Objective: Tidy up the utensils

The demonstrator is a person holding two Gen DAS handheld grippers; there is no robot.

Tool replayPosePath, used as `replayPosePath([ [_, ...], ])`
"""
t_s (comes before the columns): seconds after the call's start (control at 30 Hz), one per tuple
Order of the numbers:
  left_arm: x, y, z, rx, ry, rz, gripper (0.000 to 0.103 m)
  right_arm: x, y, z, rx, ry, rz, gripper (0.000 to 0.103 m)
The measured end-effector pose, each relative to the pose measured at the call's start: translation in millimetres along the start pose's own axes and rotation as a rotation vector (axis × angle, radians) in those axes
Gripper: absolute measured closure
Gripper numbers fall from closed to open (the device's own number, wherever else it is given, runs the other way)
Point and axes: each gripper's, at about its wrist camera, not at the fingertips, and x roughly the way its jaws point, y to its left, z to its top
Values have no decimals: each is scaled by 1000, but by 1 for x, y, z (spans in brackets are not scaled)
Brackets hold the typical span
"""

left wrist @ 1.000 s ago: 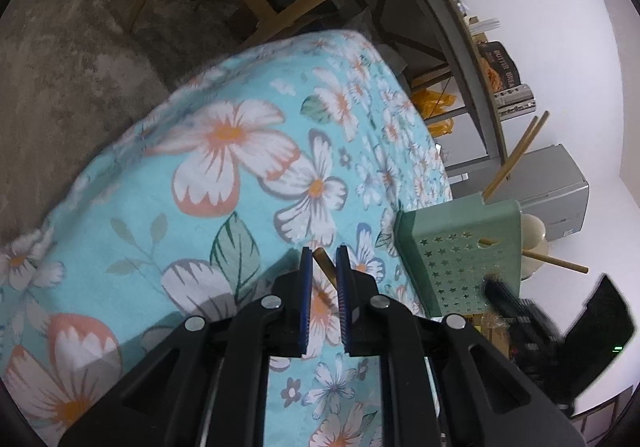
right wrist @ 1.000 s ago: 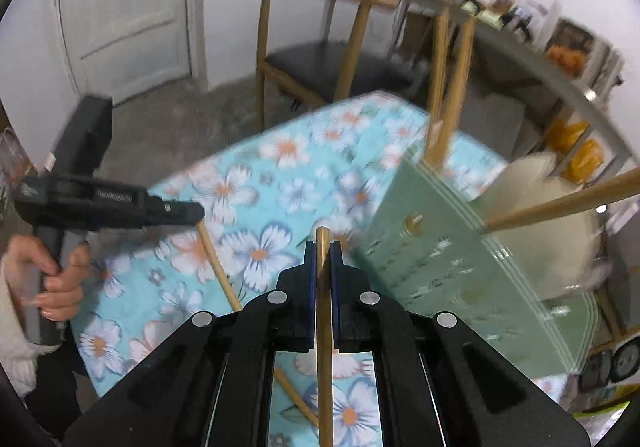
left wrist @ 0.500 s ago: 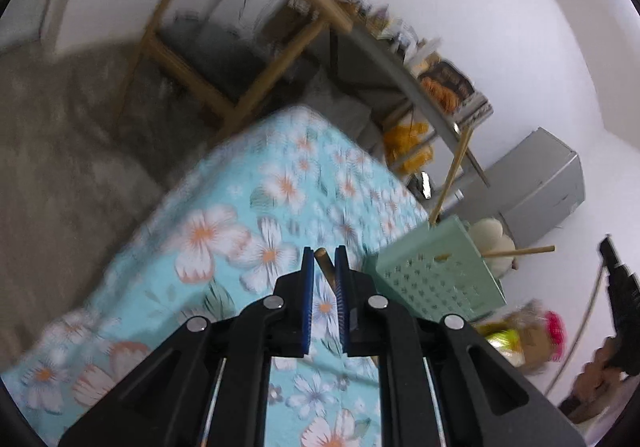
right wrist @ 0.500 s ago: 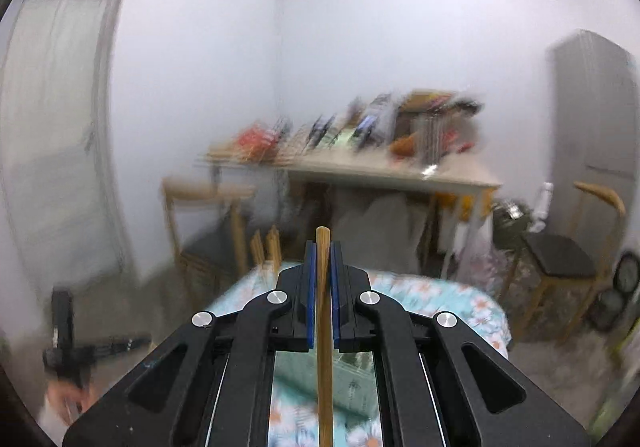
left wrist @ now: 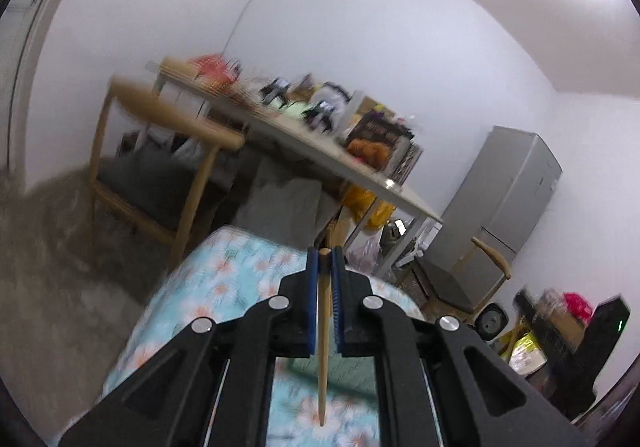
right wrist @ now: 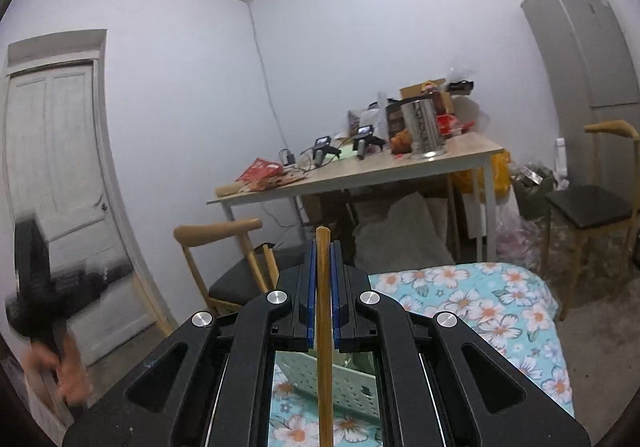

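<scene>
Left gripper [left wrist: 325, 279] pinches chopstick [left wrist: 323, 359]; right gripper [right wrist: 322, 279] pinches other chopstick [right wrist: 323, 367]. Green holder [right wrist: 340, 387] below right gripper. Next: tip down, drop in.

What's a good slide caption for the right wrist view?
Right gripper clamps an upright wooden chopstick above the perforated utensil basket on the floral tablecloth.

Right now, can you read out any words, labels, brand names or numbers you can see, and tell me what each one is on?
None can be read.
Dark box on the far table: has print, but too blurred.
Metal canister: dark markings, too small to read.
Red packet: print too small.
Grey fridge: a faint mark near the top, unreadable.
Neither chopstick nor the perforated basket shows any text.
</scene>
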Motion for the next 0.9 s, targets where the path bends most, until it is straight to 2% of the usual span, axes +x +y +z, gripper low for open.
replayPosePath([
  [0.13, 15, -41, 33, 105, -47, -6, 97, 0, 2, -2, -18, 21, 38, 98],
  [0.23, 13, -66, 57, 159, -109, -4, 97, -1, -1, -3, -43, 7, 15, 98],
  [0.3, 15, -76, 66, 185, -155, 21, 97, 0, -10, -3, -10, 15, 34, 98],
  [0.4, 34, -82, 69, 186, -180, 40, 97, 0, -19, -6, 5, 24, 24, 98],
  [0.5, 70, -76, 53, 148, -154, 34, 97, 2, -28, -7, 24, 41, 23, 98],
  [0.63, 119, -70, 6, 198, -29, 92, 96, -1, -34, -8, 28, 47, 14, 98],
  [0.7, 135, -66, -16, 216, 58, 62, 93, -3, -36, -9, 35, 52, 16, 98],
  [0.77, 135, -57, -39, 219, 125, 48, 65, -4, -37, -10, 43, 55, 16, 98],
  [0.83, 120, -43, -59, 192, 98, 60, 56, -5, -35, -13, 54, 62, 21, 98],
  [0.9, 96, -21, -82, 148, 64, 75, 55, -5, -29, -11, 54, 63, 25, 98],
])
